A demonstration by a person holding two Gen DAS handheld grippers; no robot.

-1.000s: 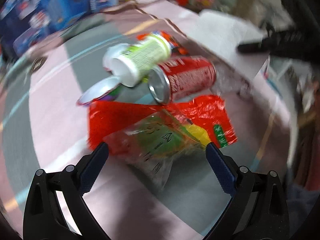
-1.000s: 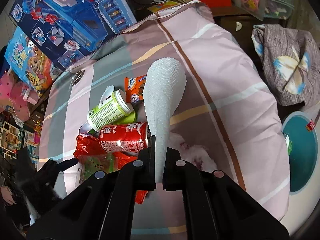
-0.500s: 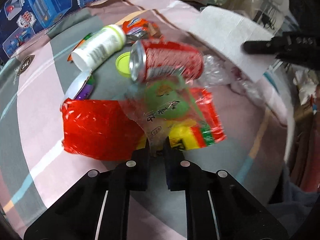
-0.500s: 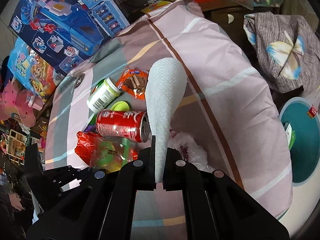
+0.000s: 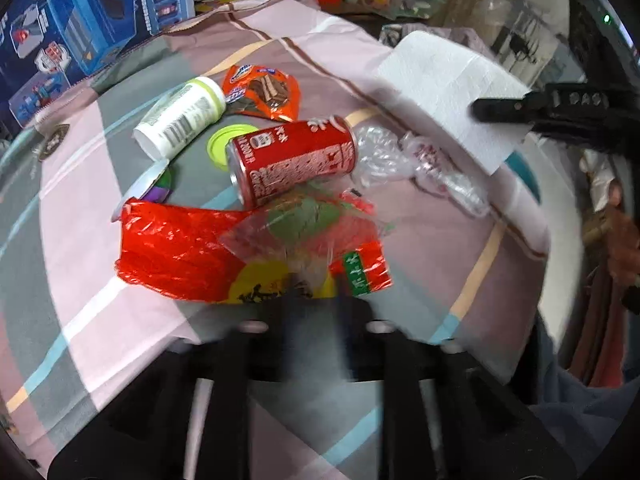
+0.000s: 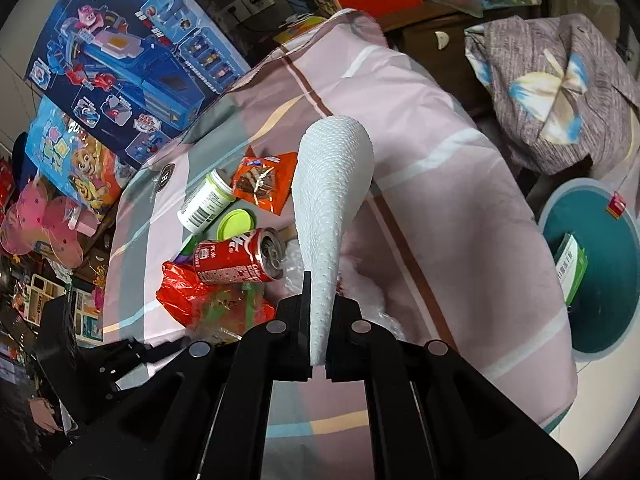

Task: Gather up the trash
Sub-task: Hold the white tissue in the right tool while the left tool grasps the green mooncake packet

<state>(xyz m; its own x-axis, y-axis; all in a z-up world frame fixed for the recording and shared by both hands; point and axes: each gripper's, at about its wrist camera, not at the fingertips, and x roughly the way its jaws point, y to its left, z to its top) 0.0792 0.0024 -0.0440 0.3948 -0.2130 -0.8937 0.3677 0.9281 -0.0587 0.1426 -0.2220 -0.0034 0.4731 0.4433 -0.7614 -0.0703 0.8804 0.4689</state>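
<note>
A crumpled clear plastic wrapper with green print point(image 5: 308, 220) lies atop a red foil bag point(image 5: 176, 248) on the pink-and-grey checked bedcover point(image 5: 420, 248), just ahead of the left gripper point(image 5: 314, 300). Its jaws have just been opening — they are blurred, so whether the wrapper is pinched cannot be told. Behind lie a red drink can point(image 5: 296, 164), a white bottle with a green cap point(image 5: 180, 118) and an orange snack packet point(image 5: 262, 90). The right gripper point(image 6: 318, 316) pinches a white paper towel point(image 6: 332, 184). Collection seems mid-way (much litter remains); next, carry the towel to the teal bin point(image 6: 600, 272).
</note>
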